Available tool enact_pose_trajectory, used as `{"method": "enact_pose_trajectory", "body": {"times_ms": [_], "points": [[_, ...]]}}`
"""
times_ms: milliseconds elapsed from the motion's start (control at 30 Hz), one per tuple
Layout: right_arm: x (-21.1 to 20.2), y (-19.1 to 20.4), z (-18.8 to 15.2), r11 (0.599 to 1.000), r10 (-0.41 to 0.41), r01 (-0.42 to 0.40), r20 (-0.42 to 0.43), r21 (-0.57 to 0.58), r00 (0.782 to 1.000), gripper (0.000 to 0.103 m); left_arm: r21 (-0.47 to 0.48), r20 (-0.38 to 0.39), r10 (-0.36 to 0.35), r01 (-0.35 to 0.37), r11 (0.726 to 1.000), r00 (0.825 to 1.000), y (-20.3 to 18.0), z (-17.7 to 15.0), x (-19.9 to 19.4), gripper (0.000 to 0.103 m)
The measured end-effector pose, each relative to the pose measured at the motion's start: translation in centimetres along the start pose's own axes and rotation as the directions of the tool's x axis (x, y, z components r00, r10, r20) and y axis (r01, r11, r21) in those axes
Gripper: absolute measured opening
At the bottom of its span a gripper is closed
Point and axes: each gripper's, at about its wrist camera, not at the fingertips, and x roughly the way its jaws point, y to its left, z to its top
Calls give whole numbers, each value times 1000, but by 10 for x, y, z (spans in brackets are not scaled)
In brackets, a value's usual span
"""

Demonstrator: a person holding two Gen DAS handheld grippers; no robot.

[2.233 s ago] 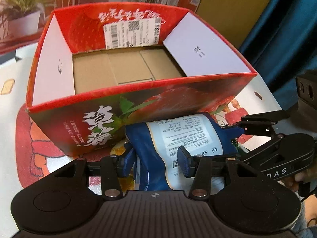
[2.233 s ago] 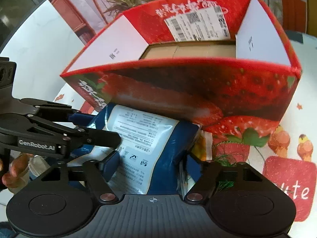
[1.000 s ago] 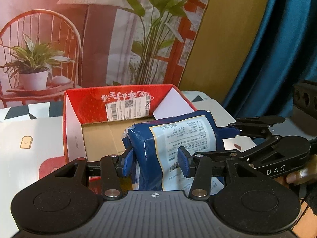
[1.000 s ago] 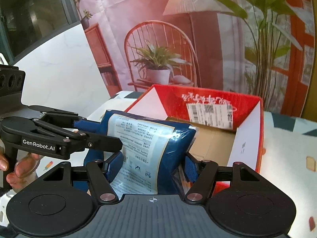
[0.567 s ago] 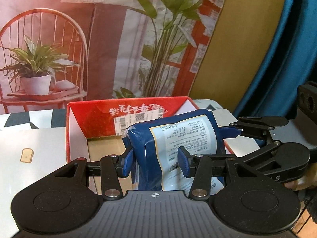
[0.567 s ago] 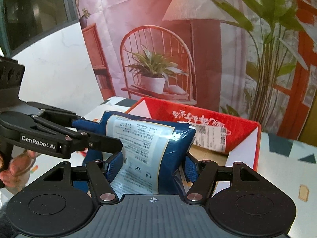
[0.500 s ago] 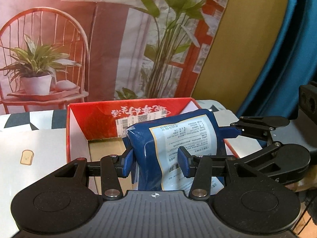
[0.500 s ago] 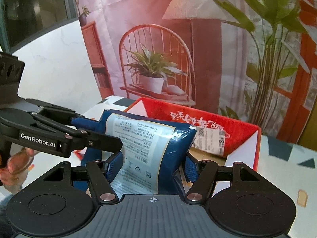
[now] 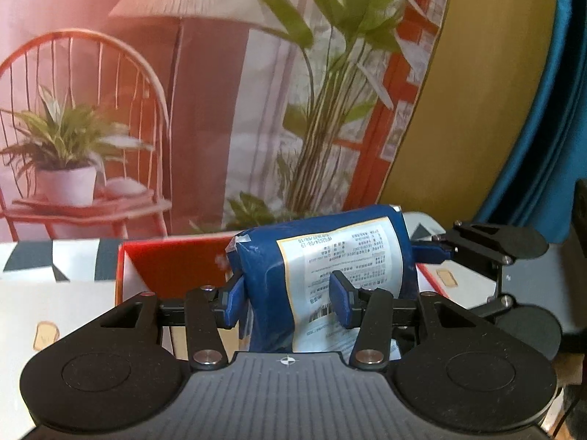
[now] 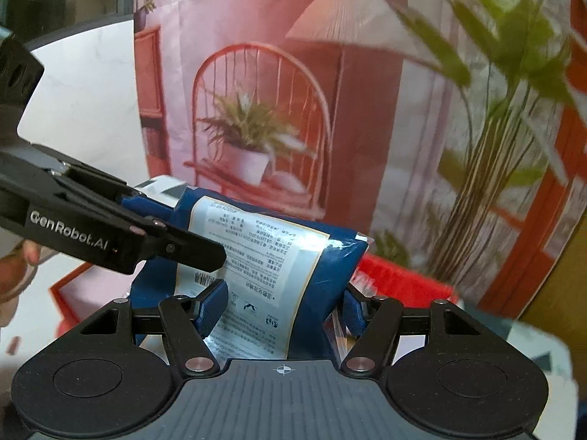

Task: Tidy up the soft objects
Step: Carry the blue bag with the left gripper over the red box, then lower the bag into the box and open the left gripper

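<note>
A soft blue bag with a white printed label is held in the air between both grippers. My left gripper is shut on its near end. My right gripper is shut on the other end of the same bag. The bag hangs above the red strawberry box, whose far wall and left rim show behind and below it. The box's red rim also shows in the right wrist view. Each gripper's black body shows in the other's view.
A printed backdrop with a chair, potted plant and lamp stands behind the table. A white patterned tablecloth lies left of the box. A blue curtain hangs at the right. A hand holds the left gripper.
Both grippers have lifted the blue bag from the table in front of the box, up and forward over it. The box has dropped low in both views.
</note>
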Motion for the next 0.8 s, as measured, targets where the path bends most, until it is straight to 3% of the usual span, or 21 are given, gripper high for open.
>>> {"method": "enact_pose_trajectory", "body": {"times_ms": [100, 300, 533, 800], "points": [[4, -1, 2, 999, -31, 32, 28, -21, 999, 61, -9, -8, -2, 2, 1000, 1000, 0, 2, 7, 51], [14, -6, -5, 1000, -10, 10, -13, -17, 1000, 61, -5, -53, -19, 19, 1000, 998, 6, -7, 20, 51], [29, -2, -12, 999, 49, -51, -177, -4, 983, 61, -9, -158, -28, 27, 1000, 987, 13, -22, 36, 51], [40, 8, -17, 999, 30, -37, -256, -24, 966, 63, -21, -177, -26, 23, 1000, 984, 15, -27, 40, 54]]}}
